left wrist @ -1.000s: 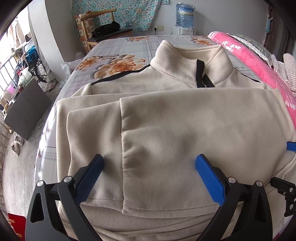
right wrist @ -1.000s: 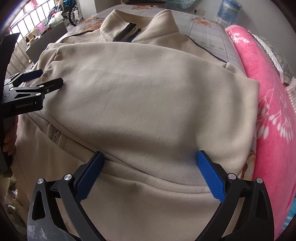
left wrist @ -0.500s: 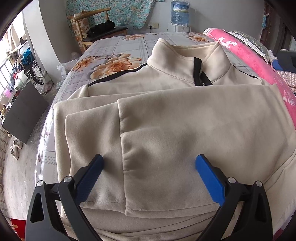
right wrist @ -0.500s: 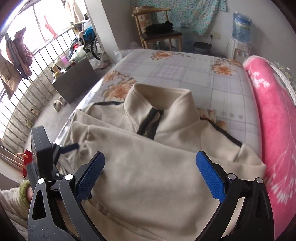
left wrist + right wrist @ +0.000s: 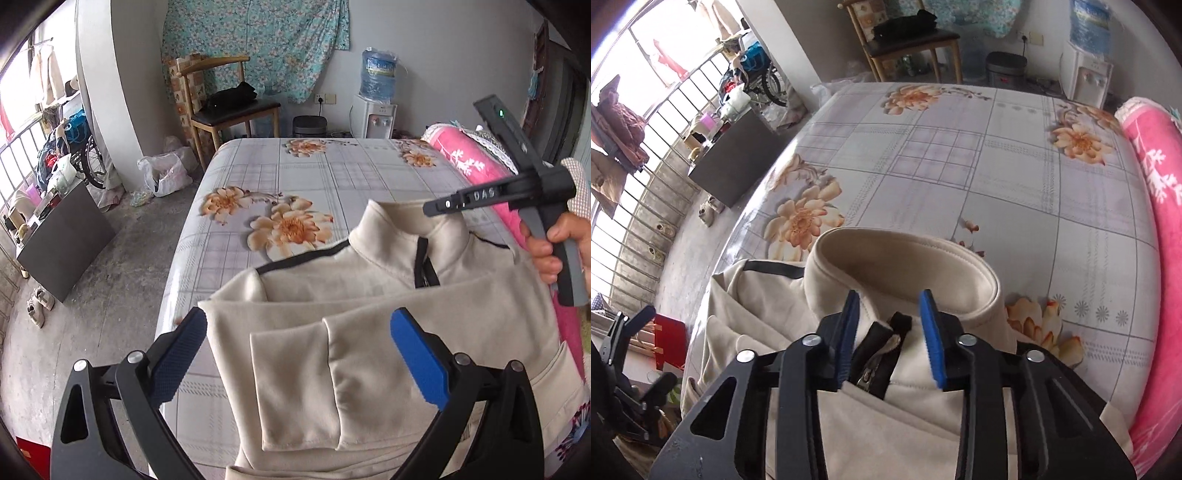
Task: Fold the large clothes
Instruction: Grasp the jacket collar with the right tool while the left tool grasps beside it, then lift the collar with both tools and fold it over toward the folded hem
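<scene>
A cream zip-neck sweater [image 5: 369, 332] lies on the bed, sleeves folded across its body, collar [image 5: 905, 266] toward the far end. My left gripper [image 5: 295, 350] is open and empty, raised above the folded sleeves near the sweater's left side. My right gripper [image 5: 890, 332] hovers over the collar and black zipper [image 5: 879, 354]; its jaws are partly closed with a gap and hold nothing. The right gripper's body and the hand holding it show in the left wrist view [image 5: 517, 192].
The bed has a grey checked sheet with orange flowers [image 5: 295, 184]. A pink blanket [image 5: 1156, 221] runs along the right side. A chair [image 5: 225, 107], water dispenser [image 5: 373, 110] and dark cabinet [image 5: 66, 236] stand on the floor beyond.
Both grippers have lifted and pulled back from the sweater. The right gripper moved up to the collar and its jaws narrowed. The left gripper stays open.
</scene>
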Demonstrator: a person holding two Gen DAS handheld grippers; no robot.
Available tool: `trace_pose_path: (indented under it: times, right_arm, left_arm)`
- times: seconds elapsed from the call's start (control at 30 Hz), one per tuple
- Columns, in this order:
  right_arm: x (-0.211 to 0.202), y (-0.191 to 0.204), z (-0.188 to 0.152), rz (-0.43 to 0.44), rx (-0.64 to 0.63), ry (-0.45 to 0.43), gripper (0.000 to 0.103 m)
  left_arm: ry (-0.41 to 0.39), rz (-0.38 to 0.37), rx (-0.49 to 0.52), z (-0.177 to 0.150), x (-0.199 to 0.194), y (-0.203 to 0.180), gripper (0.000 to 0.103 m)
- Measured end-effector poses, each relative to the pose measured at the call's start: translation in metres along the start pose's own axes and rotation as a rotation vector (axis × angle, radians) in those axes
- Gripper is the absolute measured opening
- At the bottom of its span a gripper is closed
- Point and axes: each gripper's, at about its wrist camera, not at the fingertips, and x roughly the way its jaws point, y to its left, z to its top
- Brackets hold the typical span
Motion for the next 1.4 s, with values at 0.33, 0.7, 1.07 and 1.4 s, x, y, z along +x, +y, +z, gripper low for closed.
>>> trace_pose_path:
  times: [0.33, 0.7, 1.07, 1.4]
  right_arm:
    - [0.022, -0.016, 0.022, -0.120, -0.033, 0.100, 0.018]
    - [0.028, -0.017, 0.012, -0.195, -0.117, 0.198, 0.015]
    - [-0.003, -0.015, -0.039, -0.058, -0.169, 0.225, 0.009]
    - [-0.022, -0.002, -0.087, -0.004, -0.293, 0.174, 0.014]
  left_arm:
    - [-0.003, -0.119, -0.046, 0.082, 0.075, -0.021, 0.089]
    - [0.178, -0.052, 0.035, 0.106, 0.172, -0.073, 0.060]
    - [0.251, -0.123, 0.119, 0.079, 0.148, -0.064, 0.059]
    - [0.219, -0.252, 0.153, 0.050, 0.124, -0.056, 0.052]
